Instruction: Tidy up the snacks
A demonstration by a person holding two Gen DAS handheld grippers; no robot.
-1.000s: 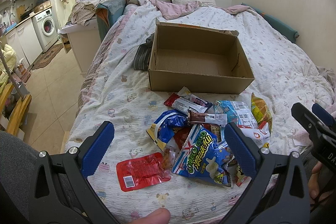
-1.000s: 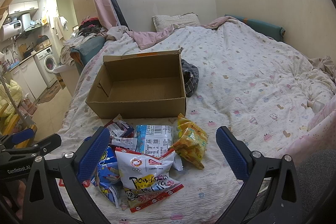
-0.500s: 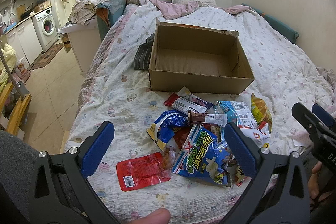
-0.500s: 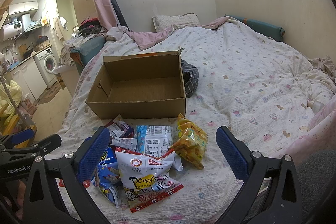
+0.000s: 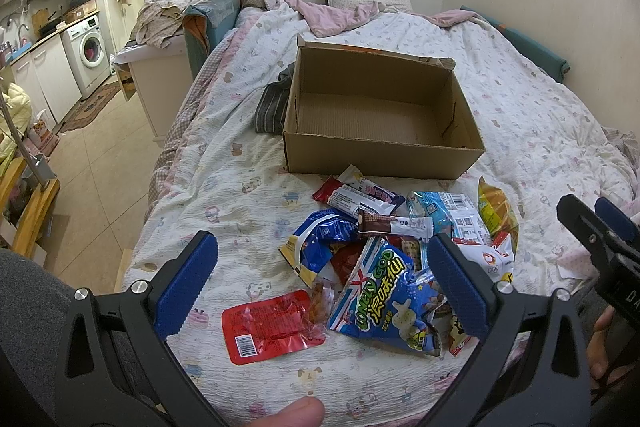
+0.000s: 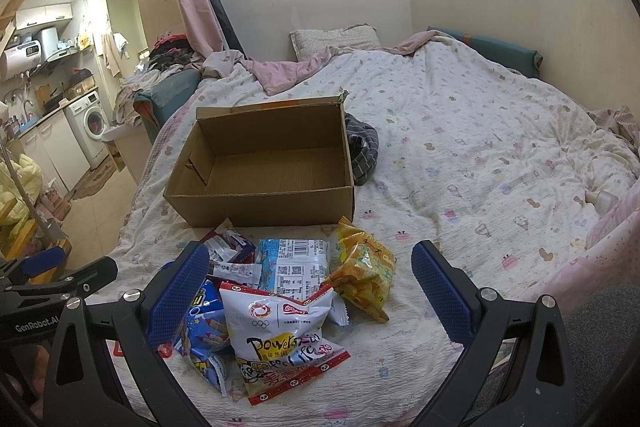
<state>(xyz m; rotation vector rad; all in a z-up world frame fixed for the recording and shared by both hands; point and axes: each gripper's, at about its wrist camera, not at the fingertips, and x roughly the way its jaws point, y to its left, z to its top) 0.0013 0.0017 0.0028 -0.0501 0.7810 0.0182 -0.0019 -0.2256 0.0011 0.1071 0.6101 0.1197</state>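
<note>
An open cardboard box (image 5: 384,159) (image 6: 260,205) with a bare floor sits on the bed. In front of it lies a pile of snack packets: a red pouch (image 5: 268,327), a blue Lonely God bag (image 5: 384,299), a chocolate bar (image 5: 394,223), a white Power bag (image 6: 280,331), a light blue packet (image 6: 296,267) and a yellow bag (image 6: 366,273). My left gripper (image 5: 320,287) hovers open above the near side of the pile. My right gripper (image 6: 310,291) hangs open over the white and yellow bags. Neither holds anything.
A grey striped cloth (image 5: 272,107) lies against the box's far left side. The bed (image 6: 480,167) stretches right and back to a pillow (image 6: 336,39). Left of the bed is floor, a washing machine (image 5: 90,55) and a yellow rack (image 5: 28,211). A thumb (image 5: 288,413) shows at the bottom.
</note>
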